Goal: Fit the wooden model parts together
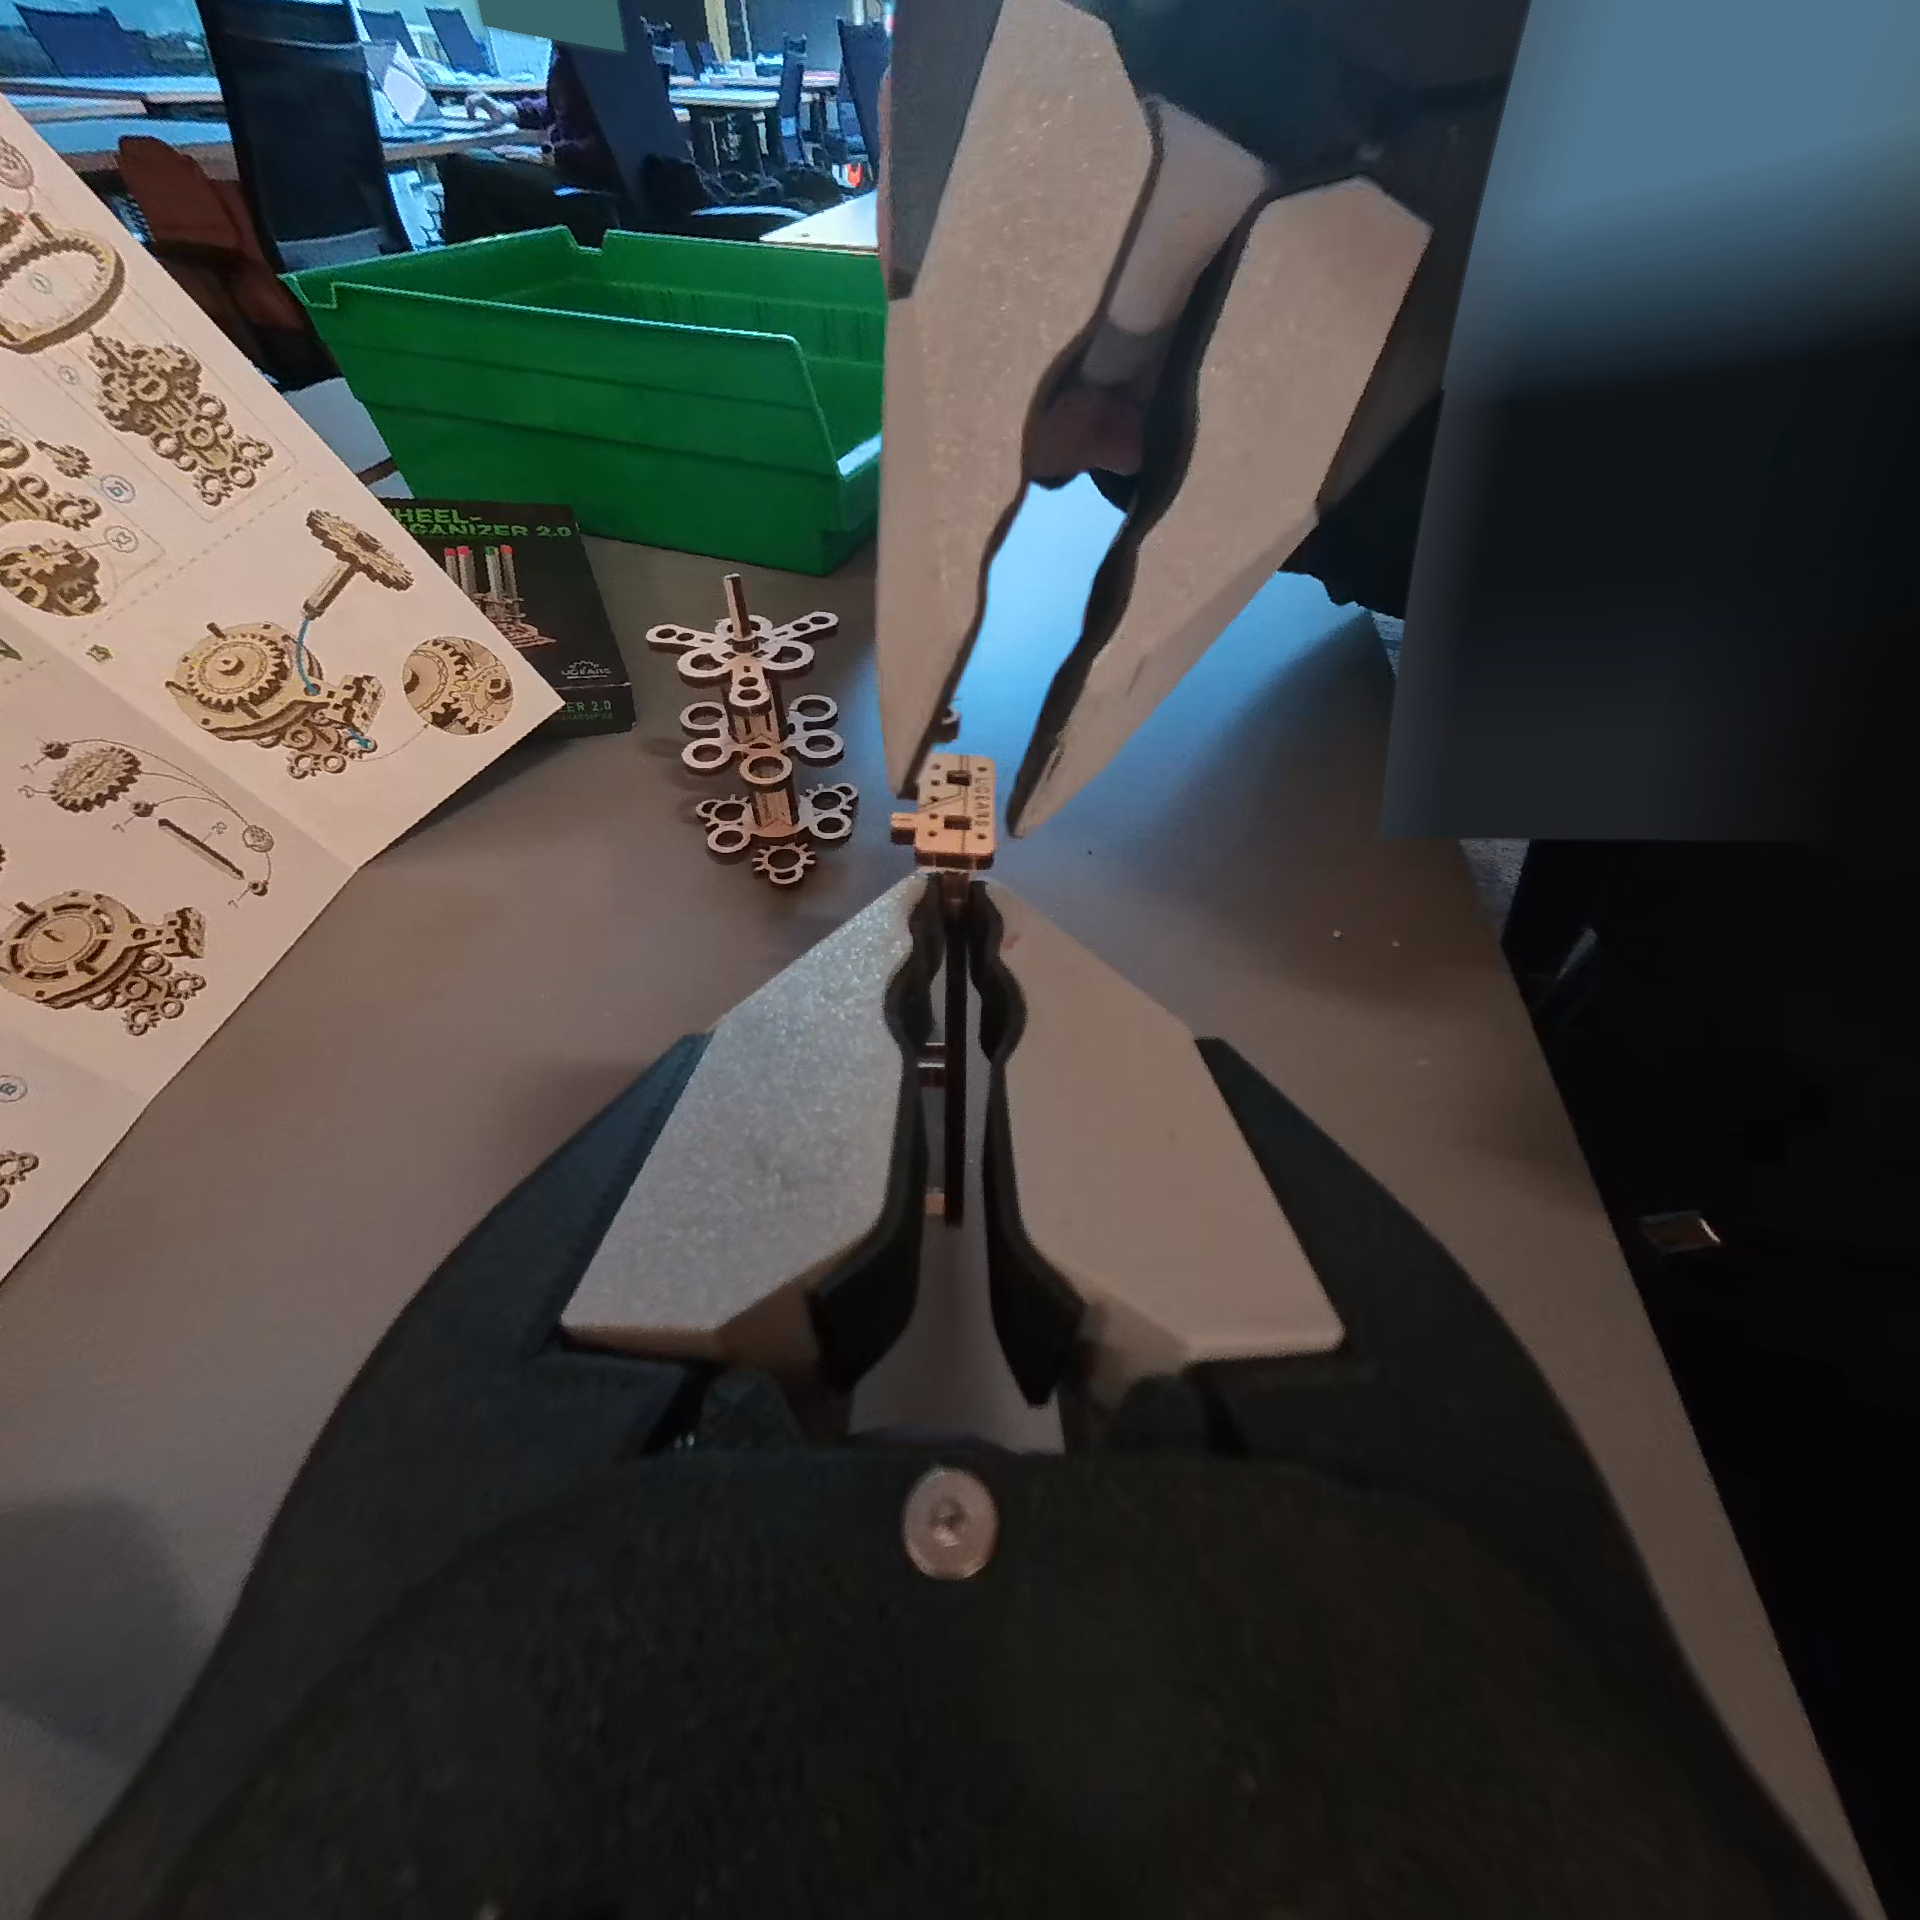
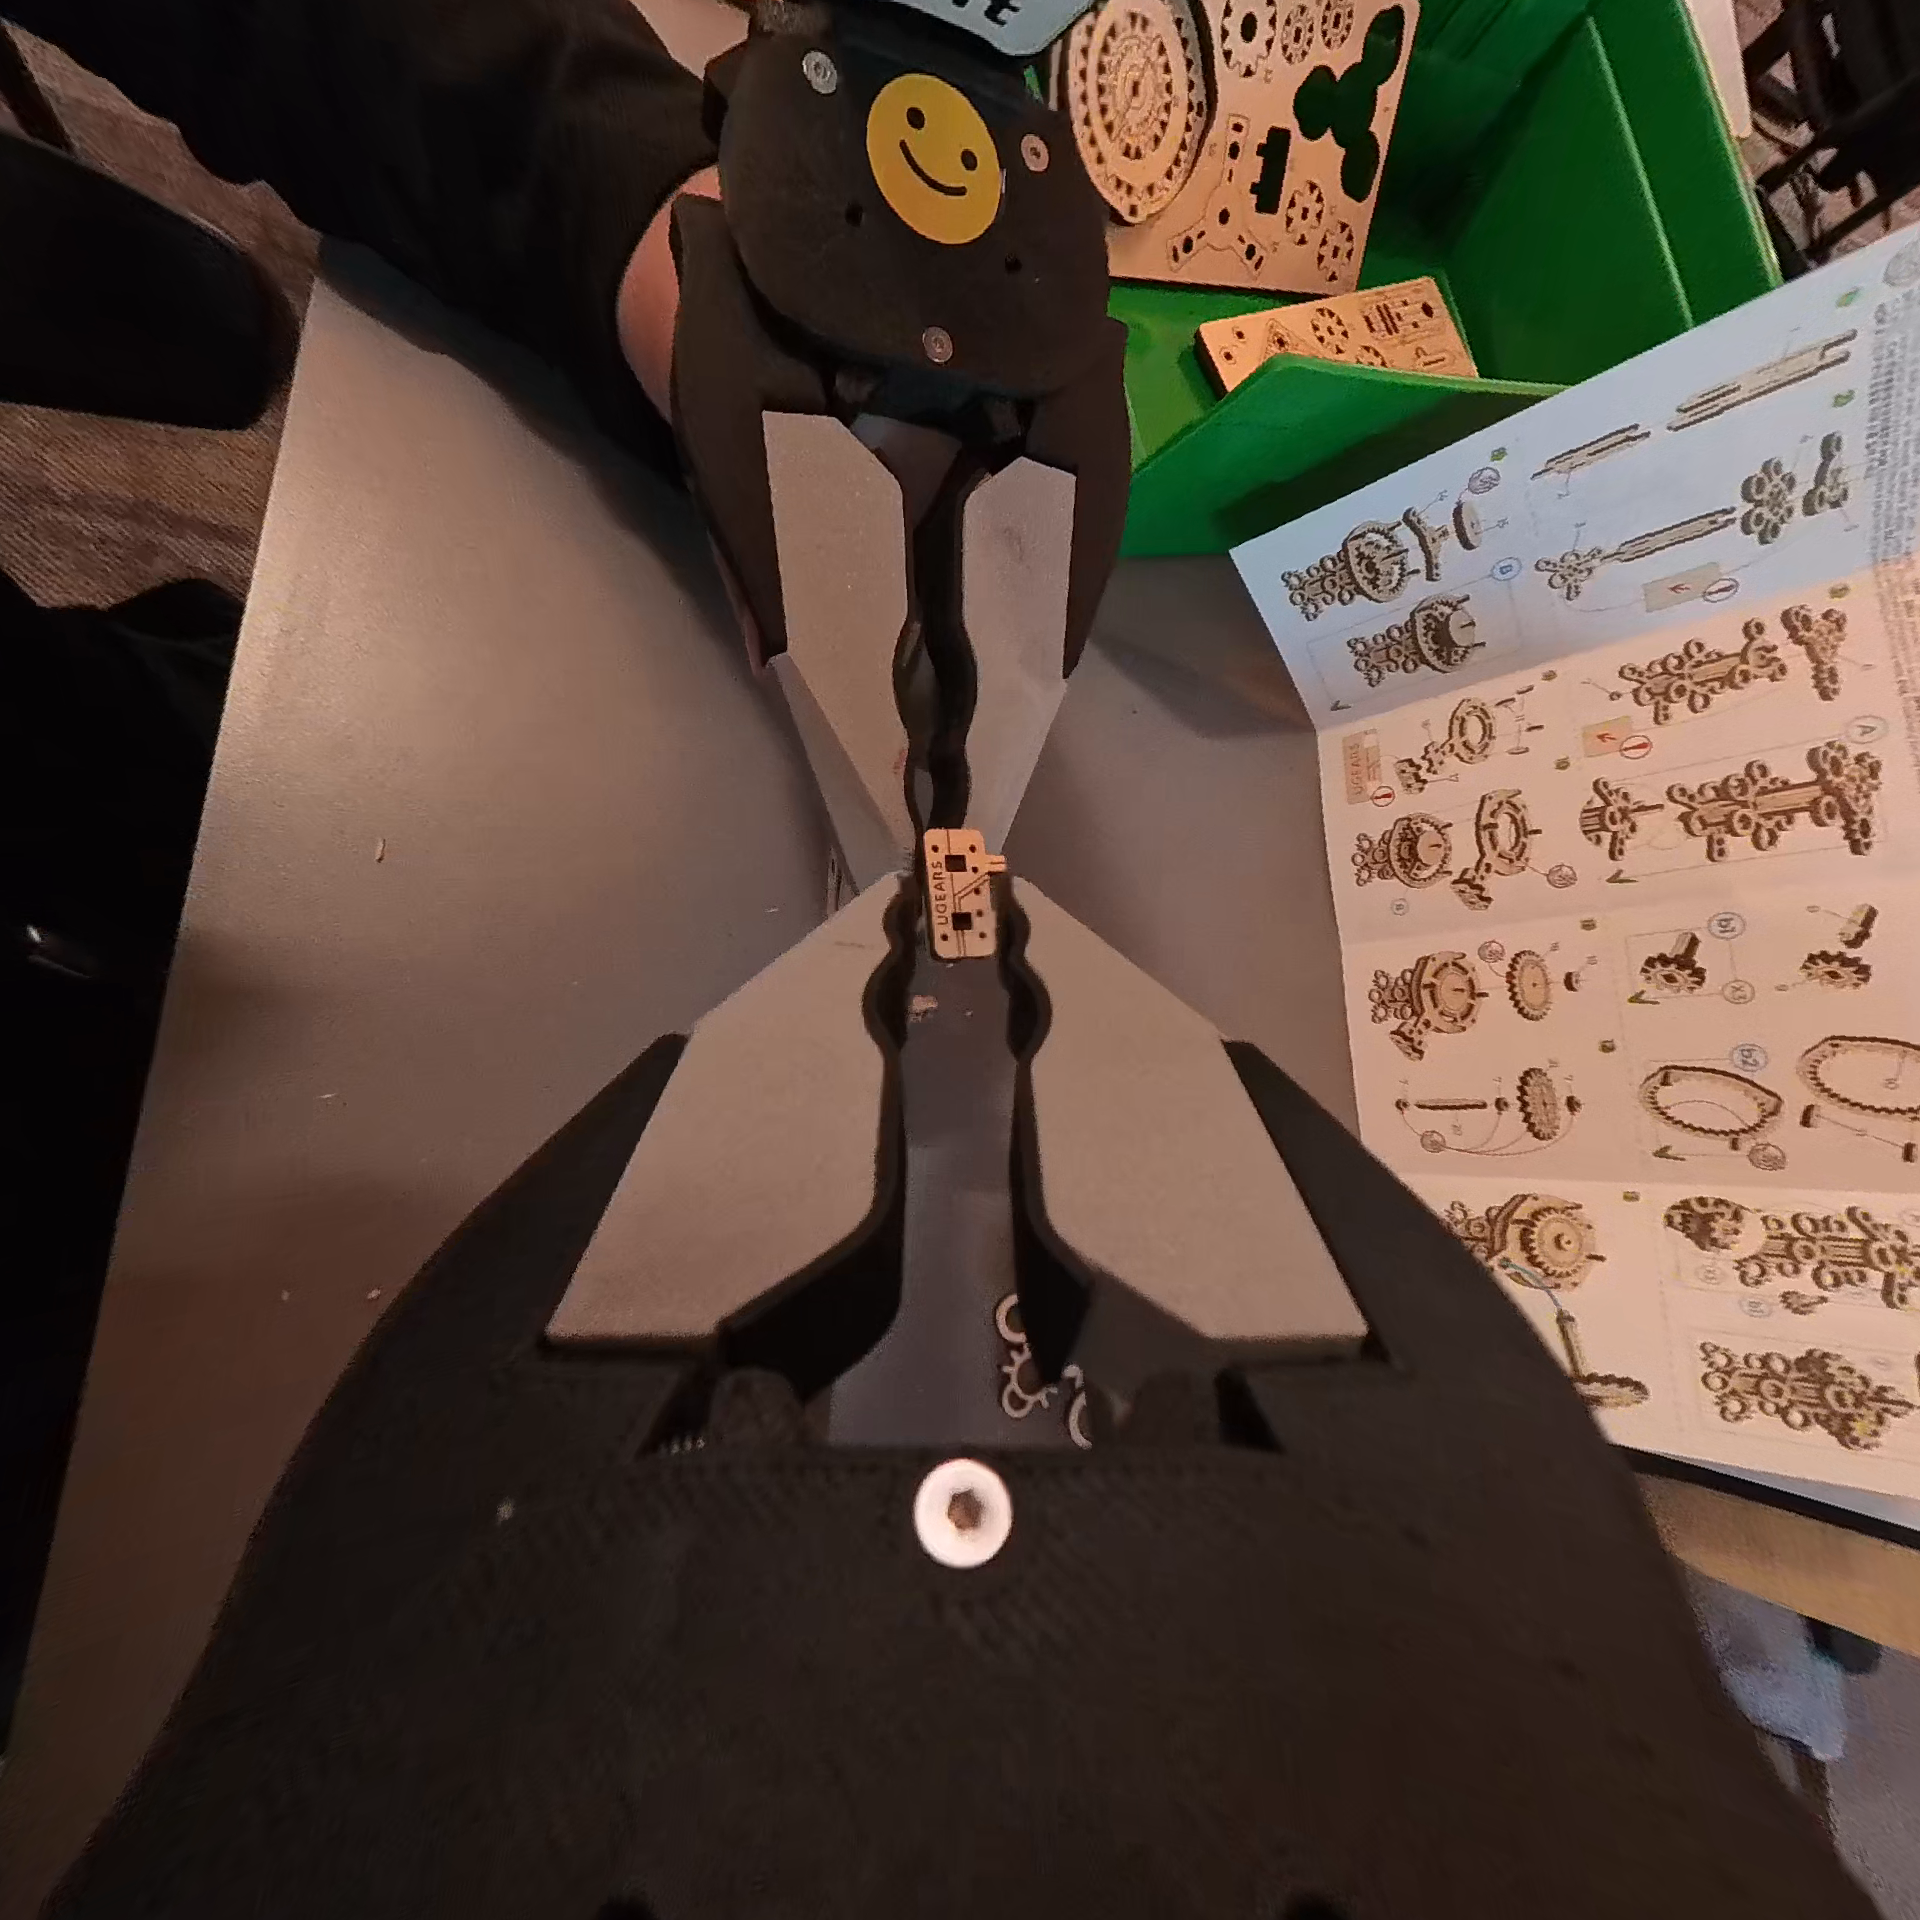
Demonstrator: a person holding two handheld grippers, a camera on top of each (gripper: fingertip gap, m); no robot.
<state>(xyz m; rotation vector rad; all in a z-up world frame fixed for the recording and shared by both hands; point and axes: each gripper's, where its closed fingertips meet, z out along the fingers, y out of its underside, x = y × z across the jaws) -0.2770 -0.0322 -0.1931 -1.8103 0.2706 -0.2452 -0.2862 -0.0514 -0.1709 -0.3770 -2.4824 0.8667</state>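
A small pale wooden piece (image 1: 954, 805) with two square holes sits between both grippers above the grey table (image 1: 468, 1039). My left gripper (image 1: 951, 883) is shut on a thin dark wooden strip (image 1: 954, 1039) held edge-on, and the small piece sits at the strip's tip. My right gripper (image 1: 966, 800) comes down from above, its two fingertips against the piece's sides. In the right wrist view the piece (image 2: 961, 899) lies flat between my right gripper's (image 2: 961, 894) tips, with the left gripper (image 2: 951, 831) opposite. A ringed wooden assembly (image 1: 764, 743) with a shaft lies on the table to the left.
A green bin (image 1: 623, 384) stands behind, holding pale wooden part sheets (image 2: 1247, 135). An unfolded instruction sheet (image 1: 156, 675) covers the table's left side, shown on the right in the right wrist view (image 2: 1662, 935). A black booklet (image 1: 530, 613) lies by it. The table edge (image 1: 1558, 1039) is close. Less than 4 cm separates the two grippers' tips.
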